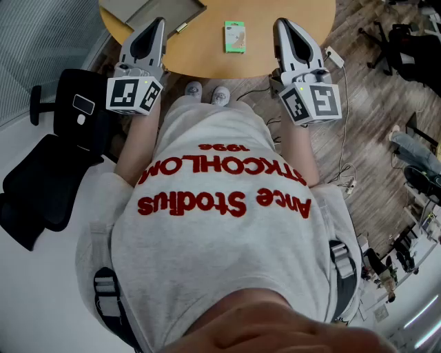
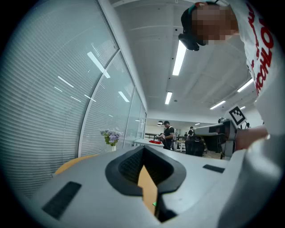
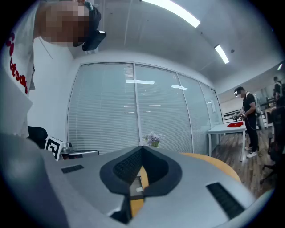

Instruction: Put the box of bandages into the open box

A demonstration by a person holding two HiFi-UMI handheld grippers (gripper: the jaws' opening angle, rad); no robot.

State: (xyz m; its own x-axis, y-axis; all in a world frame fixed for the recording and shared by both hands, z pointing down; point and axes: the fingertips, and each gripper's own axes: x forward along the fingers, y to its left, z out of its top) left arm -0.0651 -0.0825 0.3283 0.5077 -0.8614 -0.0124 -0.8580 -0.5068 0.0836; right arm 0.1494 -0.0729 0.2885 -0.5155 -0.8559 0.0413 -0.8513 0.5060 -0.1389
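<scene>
The box of bandages (image 1: 234, 36) is small and green and lies flat on the round wooden table (image 1: 207, 58), between my two grippers. The open box (image 1: 160, 9), grey-brown cardboard, sits at the table's back left, partly cut off by the frame edge. My left gripper (image 1: 160, 24) hovers over the table's left part, just in front of the open box, shut and empty. My right gripper (image 1: 281, 24) is to the right of the bandage box, shut and empty too. In both gripper views the jaws (image 2: 143, 149) (image 3: 142, 149) meet at the tip, pointing up at the room.
A black office chair (image 1: 48, 165) stands at my left. A power strip (image 1: 335, 55) and cables lie on the wood floor at the right, with more chairs (image 1: 403, 48) beyond. A person (image 3: 249, 120) stands by a far white table.
</scene>
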